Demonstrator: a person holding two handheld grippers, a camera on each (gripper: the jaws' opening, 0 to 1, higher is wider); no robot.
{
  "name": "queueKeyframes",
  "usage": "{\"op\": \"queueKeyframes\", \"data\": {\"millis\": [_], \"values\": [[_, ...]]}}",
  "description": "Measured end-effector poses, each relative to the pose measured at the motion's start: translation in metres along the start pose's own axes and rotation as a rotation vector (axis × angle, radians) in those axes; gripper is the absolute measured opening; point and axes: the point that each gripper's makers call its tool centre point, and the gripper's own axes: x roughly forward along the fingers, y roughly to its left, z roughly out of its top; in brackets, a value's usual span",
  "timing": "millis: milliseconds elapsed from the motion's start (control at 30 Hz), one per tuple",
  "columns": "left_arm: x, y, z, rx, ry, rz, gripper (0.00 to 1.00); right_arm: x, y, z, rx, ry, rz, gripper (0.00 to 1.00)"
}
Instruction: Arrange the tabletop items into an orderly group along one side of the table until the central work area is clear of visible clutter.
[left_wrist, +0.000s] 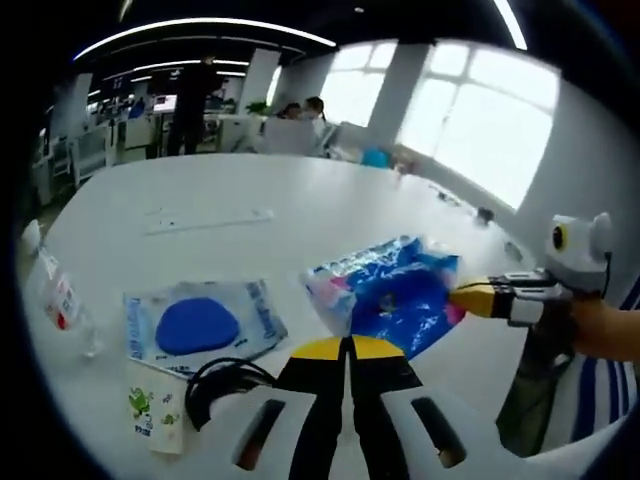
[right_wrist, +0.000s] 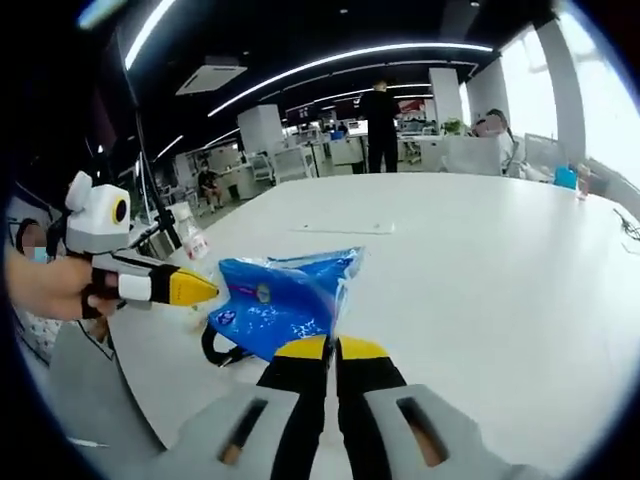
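Note:
A crinkled blue snack bag (left_wrist: 392, 296) hangs a little above the white table (left_wrist: 330, 210), held by one edge. My right gripper (right_wrist: 335, 347) is shut on that edge, and the blue bag (right_wrist: 280, 300) stands up in front of its jaws. In the left gripper view the right gripper (left_wrist: 462, 297) comes in from the right, its yellow tip on the bag. My left gripper (left_wrist: 350, 346) is shut with nothing between its jaws, just short of the bag. Seen from the right gripper view, the left gripper (right_wrist: 200, 289) points at the bag's left edge, slightly apart from it.
A packaged blue face mask (left_wrist: 200, 326), a paper cup (left_wrist: 156, 406), a coiled black cable (left_wrist: 222, 381) and a water bottle (left_wrist: 62, 302) lie near the table's front left. A thin white strip (left_wrist: 210, 221) lies farther out. People stand and sit beyond the table.

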Motion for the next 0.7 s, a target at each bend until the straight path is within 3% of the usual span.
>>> {"op": "queueKeyframes", "data": {"millis": [333,700], "values": [[0.024,0.003,0.013,0.064,0.021,0.007,0.00,0.013,-0.019,0.010,-0.005,0.000,0.014,0.00],[0.054,0.013,0.015,0.054,0.051,0.012,0.00,0.036,-0.045,0.013,-0.004,0.024,0.023,0.00]]}}
